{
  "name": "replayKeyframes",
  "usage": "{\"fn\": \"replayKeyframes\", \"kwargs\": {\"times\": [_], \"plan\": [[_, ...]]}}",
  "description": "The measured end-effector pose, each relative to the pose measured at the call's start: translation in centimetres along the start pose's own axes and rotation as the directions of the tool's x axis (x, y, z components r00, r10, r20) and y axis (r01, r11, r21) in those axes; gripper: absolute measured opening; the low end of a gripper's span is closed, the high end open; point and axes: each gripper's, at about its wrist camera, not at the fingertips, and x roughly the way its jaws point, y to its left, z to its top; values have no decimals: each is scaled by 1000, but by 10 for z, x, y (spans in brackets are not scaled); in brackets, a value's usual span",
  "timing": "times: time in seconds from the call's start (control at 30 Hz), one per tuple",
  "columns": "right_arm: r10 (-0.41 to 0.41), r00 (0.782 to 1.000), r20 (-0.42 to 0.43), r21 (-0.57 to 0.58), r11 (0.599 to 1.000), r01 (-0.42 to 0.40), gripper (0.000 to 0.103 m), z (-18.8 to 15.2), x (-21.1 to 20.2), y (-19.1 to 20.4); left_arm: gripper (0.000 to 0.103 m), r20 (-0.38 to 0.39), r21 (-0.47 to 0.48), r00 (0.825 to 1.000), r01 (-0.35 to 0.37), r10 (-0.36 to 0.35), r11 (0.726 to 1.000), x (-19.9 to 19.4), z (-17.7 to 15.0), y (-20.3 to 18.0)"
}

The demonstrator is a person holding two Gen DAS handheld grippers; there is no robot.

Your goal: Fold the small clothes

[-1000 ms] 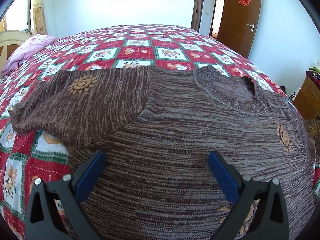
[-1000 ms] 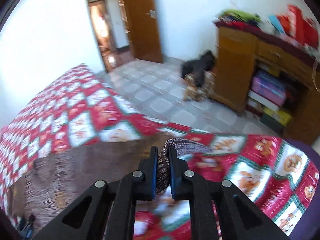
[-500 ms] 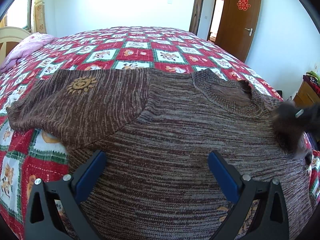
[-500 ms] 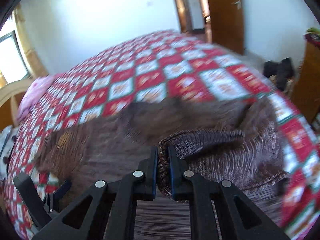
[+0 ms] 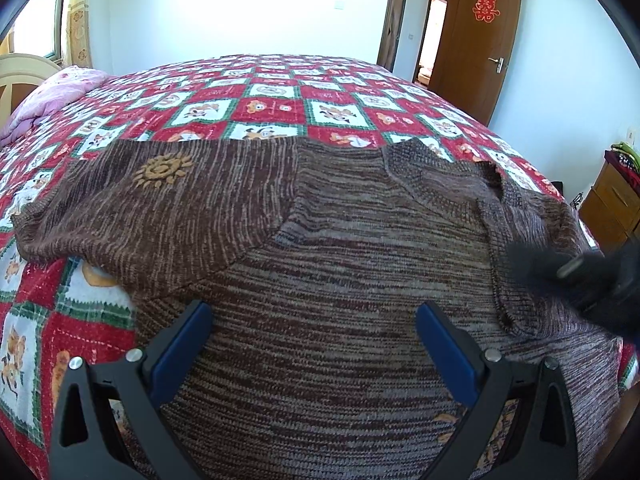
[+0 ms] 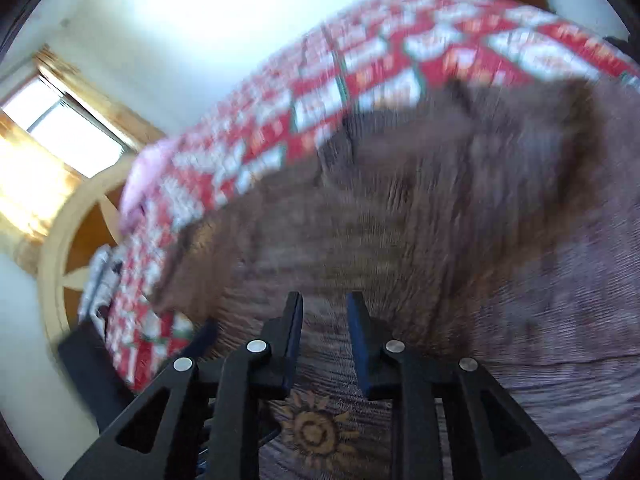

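A brown knit sweater (image 5: 340, 260) lies flat on the red patchwork quilt (image 5: 280, 112). Its left sleeve (image 5: 140, 200), marked with an orange sun motif (image 5: 160, 168), is spread out sideways. The right sleeve (image 5: 532, 248) is folded in over the body. My left gripper (image 5: 312, 306) hovers open just above the sweater's lower body, nothing between its blue pads. My right gripper (image 6: 325, 298) is low over the sweater, above another sun motif (image 6: 316, 432). Its jaws are opening and no fabric is between them. It shows as a dark blur (image 5: 580, 276) in the left wrist view.
A pink blanket (image 5: 60, 96) and a pale headboard (image 5: 20, 76) are at the bed's left end. A brown door (image 5: 480, 40) stands behind the bed, and a wooden cabinet (image 5: 612, 204) is off its right edge. A bright window (image 6: 60, 128) is on the left.
My right gripper swung in from the bed's right side with the sleeve pinched, came down over the sweater's body and let the sleeve go. The left gripper stayed put.
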Motion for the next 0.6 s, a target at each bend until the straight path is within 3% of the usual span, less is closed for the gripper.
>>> {"fn": "replayKeyframes", "kwargs": {"times": [0.03,0.13,0.2,0.3,0.4,0.5,0.6], "plan": [[-31,998,62,4,1000,31,25,5,-18,-4,103,1,0,1000,0,0,1000,0,0,0],[-123,982,143,15,992,122,25,21,-47,-17,103,2,1,1000,0,0,1000,0,0,0],[-195,973,126,-16,980,198,25,33,-46,-20,103,3,3,1000,-2,2,1000,1,0,-1],[-237,969,75,-60,968,242,25,43,-21,-17,103,-1,9,1000,-9,9,1000,1,0,-1],[-328,944,36,-124,936,330,25,54,16,-22,103,-8,17,1000,-20,20,1000,3,0,-2],[-366,931,-8,-181,916,359,25,55,39,-31,103,-12,29,999,-35,36,999,4,1,-4],[-402,916,10,-244,887,392,24,53,46,-25,103,-14,35,999,-44,44,998,4,0,-5]]}}
